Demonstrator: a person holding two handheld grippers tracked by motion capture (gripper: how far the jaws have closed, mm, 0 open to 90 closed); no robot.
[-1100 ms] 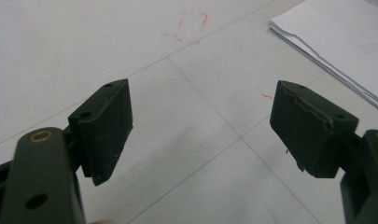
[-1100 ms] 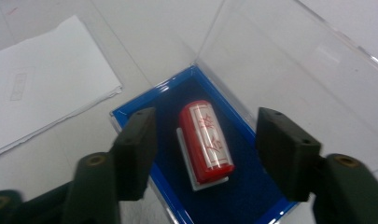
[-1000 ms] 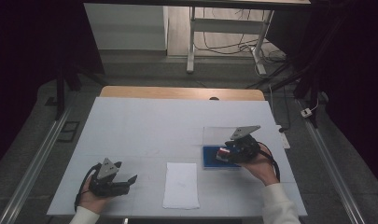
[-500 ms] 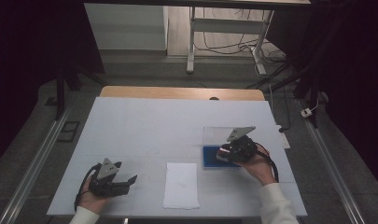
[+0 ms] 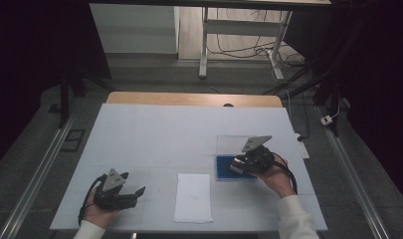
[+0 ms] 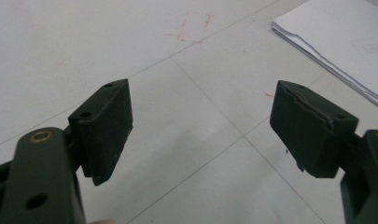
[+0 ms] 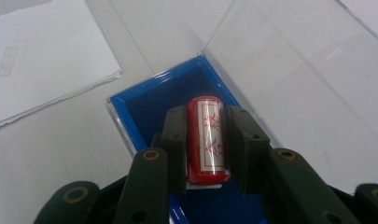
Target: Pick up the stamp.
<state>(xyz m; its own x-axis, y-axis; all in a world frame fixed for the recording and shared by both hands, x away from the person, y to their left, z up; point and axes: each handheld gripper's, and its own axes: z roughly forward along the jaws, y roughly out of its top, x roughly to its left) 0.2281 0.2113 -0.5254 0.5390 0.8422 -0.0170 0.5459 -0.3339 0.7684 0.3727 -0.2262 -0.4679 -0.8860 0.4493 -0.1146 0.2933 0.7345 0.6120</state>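
A red cylindrical stamp [image 7: 206, 140] with a white label and red characters is clamped between the jaws of my right gripper [image 7: 206, 122], held over a blue-lined box [image 7: 149, 109]. In the high view the right gripper [image 5: 238, 164] hovers over that blue box [image 5: 223, 169], whose clear lid [image 5: 231, 143] lies open behind it. My left gripper [image 5: 139, 191] rests low at the table's front left, open with nothing between its pads [image 6: 107, 126]. A white sheet of paper [image 5: 193, 197] lies between the two grippers.
The white table [image 5: 154, 134] has faint grid lines and a small red drawn mark [image 6: 195, 25]. The paper's corner [image 6: 336, 42] lies right of the left gripper. A wooden edge [image 5: 189, 98] runs along the table's far side; cables and a stand sit beyond.
The right gripper with the stamp has shifted slightly left and down toward the blue box. The left gripper has stayed still.
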